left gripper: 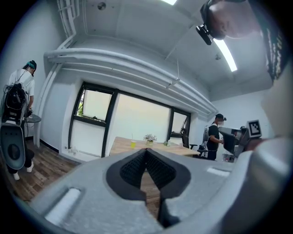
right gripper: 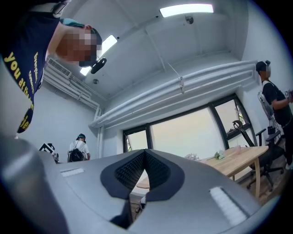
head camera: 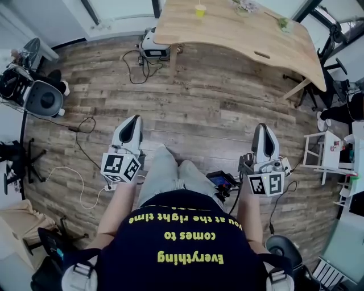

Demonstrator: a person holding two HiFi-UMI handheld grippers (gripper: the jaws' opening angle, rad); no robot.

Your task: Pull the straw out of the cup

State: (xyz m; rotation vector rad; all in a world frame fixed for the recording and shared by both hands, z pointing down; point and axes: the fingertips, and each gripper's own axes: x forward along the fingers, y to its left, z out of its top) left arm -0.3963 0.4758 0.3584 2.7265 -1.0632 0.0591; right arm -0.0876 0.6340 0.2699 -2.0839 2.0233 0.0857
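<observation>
— Down by our knees, how do the two grippers stand?

— We hold the left gripper above the wooden floor, just outside our left leg. Its jaws are pressed together tip to tip, and nothing sits between them.

— And the other one?

— Much the same. We keep the right gripper just outside our right leg, with its jaws closed on each other and nothing in their grasp.

— Where is the cup we are after?

— The yellow cup stands on the wooden table, well apart from both our grippers. It is close to the table's far edge, toward the left end. From the left gripper view we make out the thin straw standing upright in it.

— What else does the table carry?

— We see a small pot of flowers near the cup along the same far edge. A little green plant sits farther along, toward the right end.

— And around it?

— A grey box with cables lies on the floor by the table's left near corner. We also see a person with a backpack at one side of the room.
</observation>
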